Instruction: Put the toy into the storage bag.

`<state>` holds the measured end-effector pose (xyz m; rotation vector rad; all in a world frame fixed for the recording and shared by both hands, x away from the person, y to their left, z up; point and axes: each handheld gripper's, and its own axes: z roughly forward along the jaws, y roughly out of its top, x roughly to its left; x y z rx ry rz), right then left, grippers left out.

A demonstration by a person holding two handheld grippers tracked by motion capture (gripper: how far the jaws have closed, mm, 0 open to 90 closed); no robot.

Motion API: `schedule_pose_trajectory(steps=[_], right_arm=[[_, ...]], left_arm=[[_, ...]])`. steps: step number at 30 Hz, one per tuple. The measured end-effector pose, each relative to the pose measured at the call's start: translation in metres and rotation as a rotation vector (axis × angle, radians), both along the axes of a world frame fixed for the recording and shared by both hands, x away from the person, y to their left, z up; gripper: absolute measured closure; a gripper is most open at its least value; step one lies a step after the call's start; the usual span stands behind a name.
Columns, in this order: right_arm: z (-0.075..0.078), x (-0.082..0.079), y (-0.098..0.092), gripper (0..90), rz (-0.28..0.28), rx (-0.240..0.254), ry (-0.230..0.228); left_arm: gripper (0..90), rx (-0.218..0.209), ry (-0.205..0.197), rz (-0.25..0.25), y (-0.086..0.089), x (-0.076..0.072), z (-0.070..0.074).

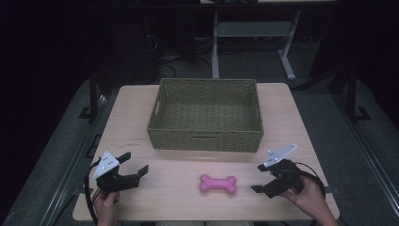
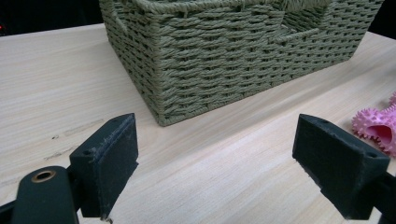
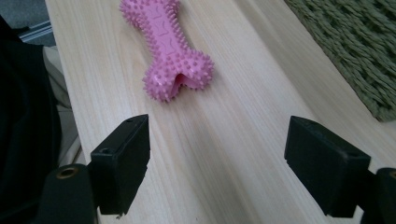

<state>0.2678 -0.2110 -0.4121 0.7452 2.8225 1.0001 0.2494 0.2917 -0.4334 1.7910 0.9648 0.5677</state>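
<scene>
A pink spiky bone-shaped toy [image 1: 218, 184] lies flat on the wooden table [image 1: 291, 122], near its front edge and in front of the woven green basket [image 1: 205, 141]. My right gripper [image 1: 260, 178] is just right of the toy, apart from it, jaws open and empty. From the right gripper view the toy [image 3: 172, 49] lies ahead of my open right gripper [image 3: 215, 163]. My left gripper [image 1: 134, 162] sits at the table's front left, open with nothing between its jaws. The left gripper view faces the basket's near corner [image 2: 224, 56], with my left gripper [image 2: 229, 163] open and the toy's end [image 2: 378, 127] at the right edge.
The basket looks empty inside. Bare tabletop lies between the basket and the front edge. Beyond the table stand a white desk frame [image 1: 254, 33] and dark floor. A dark sleeve [image 3: 23, 121] shows at the left of the right gripper view.
</scene>
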Motion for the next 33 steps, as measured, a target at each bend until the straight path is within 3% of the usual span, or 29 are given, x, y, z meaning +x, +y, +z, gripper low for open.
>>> schedule_pose_trajectory(steps=[20,33], right_arm=[[0.014,0.014,0.042,19.4,0.132,-0.061,0.012],[0.015,0.015,0.071,19.7,0.208,-0.069,0.007]], left_arm=[[13.8,-0.001,-0.008,-0.003,0.001,0.001,0.001],[13.8,-0.002,-0.007,-0.005,0.000,0.000,0.001]])
